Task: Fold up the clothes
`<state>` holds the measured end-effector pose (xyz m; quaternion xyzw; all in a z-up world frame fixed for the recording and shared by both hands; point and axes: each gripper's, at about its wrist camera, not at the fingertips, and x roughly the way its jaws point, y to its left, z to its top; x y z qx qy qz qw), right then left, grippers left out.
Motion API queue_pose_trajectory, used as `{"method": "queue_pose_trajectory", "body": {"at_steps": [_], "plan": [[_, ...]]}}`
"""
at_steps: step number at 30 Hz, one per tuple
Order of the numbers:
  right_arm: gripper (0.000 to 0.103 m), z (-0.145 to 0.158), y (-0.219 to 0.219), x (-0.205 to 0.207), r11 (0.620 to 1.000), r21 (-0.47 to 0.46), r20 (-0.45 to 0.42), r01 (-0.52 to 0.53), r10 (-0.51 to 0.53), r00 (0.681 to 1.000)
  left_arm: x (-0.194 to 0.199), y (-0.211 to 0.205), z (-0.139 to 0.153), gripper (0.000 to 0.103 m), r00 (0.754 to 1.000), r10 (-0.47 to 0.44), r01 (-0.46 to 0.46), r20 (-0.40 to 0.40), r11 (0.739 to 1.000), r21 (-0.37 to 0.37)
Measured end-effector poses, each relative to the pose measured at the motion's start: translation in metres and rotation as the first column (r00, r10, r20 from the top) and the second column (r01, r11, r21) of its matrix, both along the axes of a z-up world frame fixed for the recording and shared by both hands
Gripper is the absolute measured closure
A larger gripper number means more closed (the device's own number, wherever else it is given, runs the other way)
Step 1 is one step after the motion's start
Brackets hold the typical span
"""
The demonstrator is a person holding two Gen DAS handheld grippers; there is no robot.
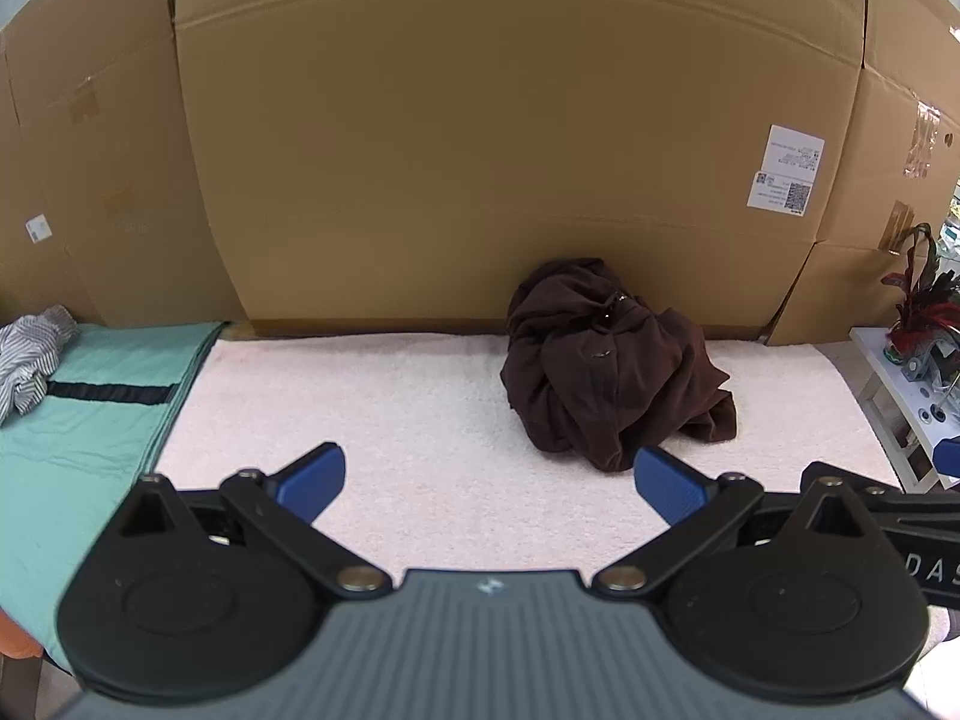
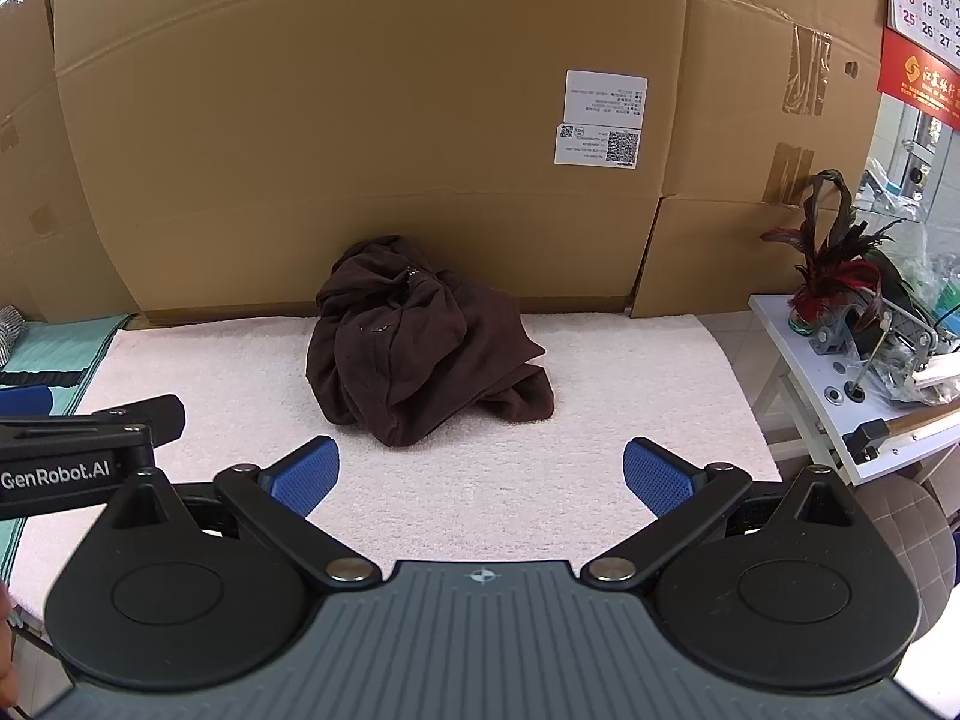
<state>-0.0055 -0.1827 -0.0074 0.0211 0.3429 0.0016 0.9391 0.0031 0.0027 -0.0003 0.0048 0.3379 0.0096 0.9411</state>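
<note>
A dark brown garment (image 1: 606, 366) lies crumpled in a heap on the white fluffy mat (image 1: 372, 402), close to the cardboard wall. In the right wrist view the same brown garment (image 2: 414, 348) sits at the middle of the mat (image 2: 600, 372). My left gripper (image 1: 489, 477) hovers over the mat's near side, open, nothing between its blue pads; its right pad is just short of the heap's near edge. My right gripper (image 2: 480, 474) is open too, empty, a short way in front of the heap. The left gripper's body (image 2: 90, 456) shows at the right view's left edge.
Tall cardboard boxes (image 1: 480, 150) wall off the back. A teal cloth (image 1: 90, 414) with a striped garment (image 1: 30, 360) on it lies left of the mat. A white side table (image 2: 852, 384) with a red-leaved plant (image 2: 840, 264) and clutter stands to the right.
</note>
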Motion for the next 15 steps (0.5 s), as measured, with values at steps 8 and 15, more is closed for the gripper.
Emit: {"method": "queue_pose_trajectory", "body": {"at_steps": [8,15], "plan": [[0.0,0.0015,-0.0021,0.0028,1.0,-0.001,0.003,0.0,0.0,1.0,-0.0006,0.0031,-0.0045,0.0,1.0,0.002,-0.002,-0.008,1.0,-0.027],[0.0,0.0008,-0.0035,0.0029,1.0,0.0,0.002,0.001,-0.001,1.0,0.0019,0.0031,-0.0046,0.001,1.0,0.003,-0.004,-0.013,1.0,-0.027]]}}
